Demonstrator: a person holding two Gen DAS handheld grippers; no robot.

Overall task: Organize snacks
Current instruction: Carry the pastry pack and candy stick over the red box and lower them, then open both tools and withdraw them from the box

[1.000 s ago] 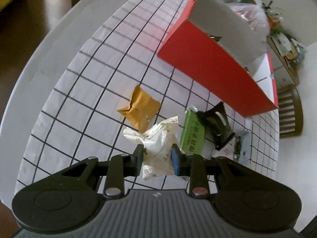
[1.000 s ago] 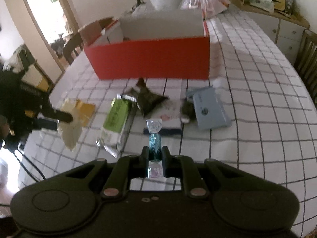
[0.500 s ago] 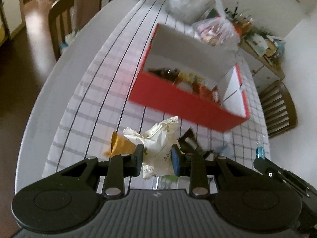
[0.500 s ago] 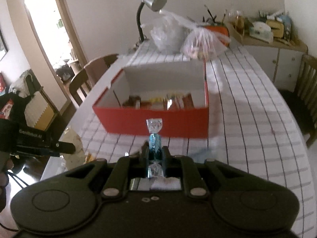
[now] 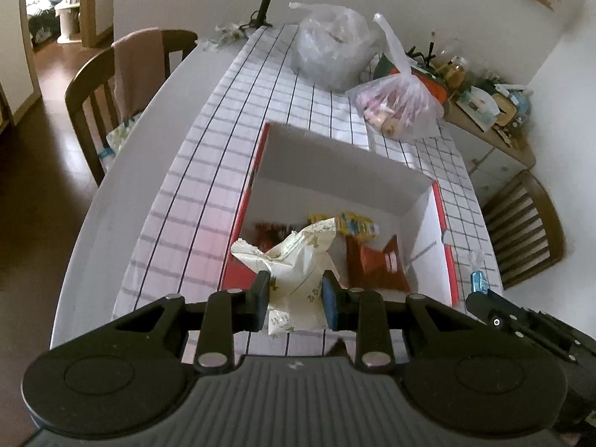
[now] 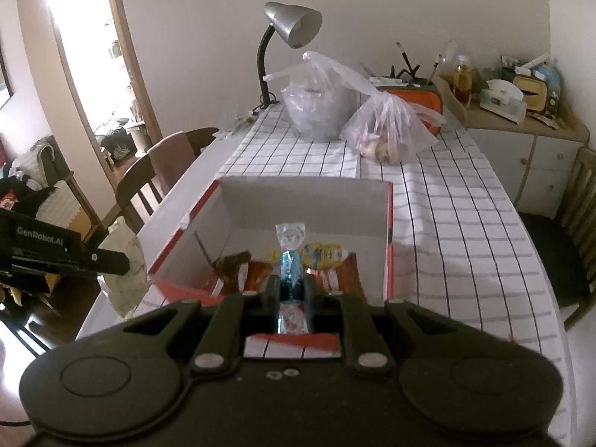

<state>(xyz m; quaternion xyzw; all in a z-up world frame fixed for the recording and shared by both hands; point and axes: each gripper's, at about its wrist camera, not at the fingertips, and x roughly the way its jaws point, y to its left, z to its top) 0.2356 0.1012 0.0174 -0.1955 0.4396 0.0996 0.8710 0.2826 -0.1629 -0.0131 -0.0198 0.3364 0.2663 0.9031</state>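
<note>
A red box (image 5: 445, 223) with white inner walls stands open on the checked tablecloth; it also shows in the right wrist view (image 6: 389, 231). Several snack packets (image 5: 374, 264) lie on its floor. My left gripper (image 5: 296, 298) is shut on a cream snack packet (image 5: 298, 264) and holds it above the box's near edge. My right gripper (image 6: 292, 290) is shut on a slim blue candy wrapper (image 6: 288, 260) above the box's near side. The right gripper also shows at the right of the left wrist view (image 5: 484, 301).
Two filled plastic bags (image 6: 387, 130) and a desk lamp (image 6: 290, 26) stand at the far end of the table. Wooden chairs (image 5: 111, 89) stand on both sides. A cluttered sideboard (image 6: 521, 111) is at the right.
Both grippers rose from the table and moved forward over the red box, each carrying its packet. The loose snacks on the cloth have dropped out of view.
</note>
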